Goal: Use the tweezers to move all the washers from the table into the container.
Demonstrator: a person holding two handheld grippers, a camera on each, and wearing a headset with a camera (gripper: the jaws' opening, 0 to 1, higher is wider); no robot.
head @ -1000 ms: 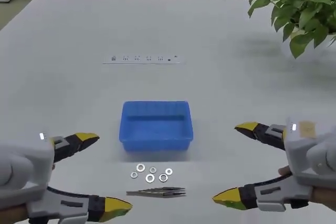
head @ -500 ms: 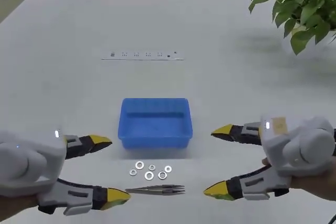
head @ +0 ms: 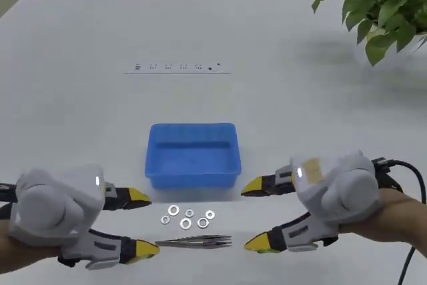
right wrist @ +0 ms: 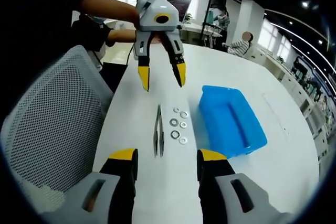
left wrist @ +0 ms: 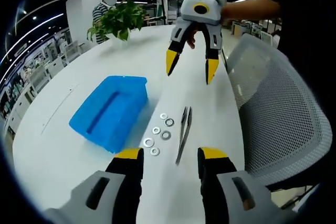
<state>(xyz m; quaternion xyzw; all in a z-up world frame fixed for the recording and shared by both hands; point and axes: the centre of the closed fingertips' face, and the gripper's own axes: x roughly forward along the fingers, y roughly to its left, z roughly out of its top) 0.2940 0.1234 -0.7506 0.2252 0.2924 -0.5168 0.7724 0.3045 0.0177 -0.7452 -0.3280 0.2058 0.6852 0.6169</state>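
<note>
Blue plastic forms the container (head: pixel 193 155), a shallow open rectangular tray that is set upright on the white table (head: pixel 300 98). Only its bare blue floor is seen inside. Six metal washers (head: pixel 188 213) are recorded in a loose cluster on the tabletop, just outside the container's near wall and apart from it. The tweezers (head: pixel 195 241) are laid flat one step further from that wall, parallel to it, just beside the washers and untouched by either gripper.

The left gripper (head: pixel 152 223) is held low off the container's near-left corner, with its jaws spread and nothing between them. The right gripper (head: pixel 245 218) is held off the near-right corner, likewise spread and unloaded. The yellow tips of the two are turned toward each other across the washers and tweezers.

A socket strip (head: pixel 177 67) is noted beyond the container's far wall, and a leafy plant (head: pixel 373 5) further off to the far right.

Compared with the frame a second earlier, both grippers are found closer to the container's near wall and to each other, the right one markedly so. The positions of washers and tweezers relative to the container are unchanged.
</note>
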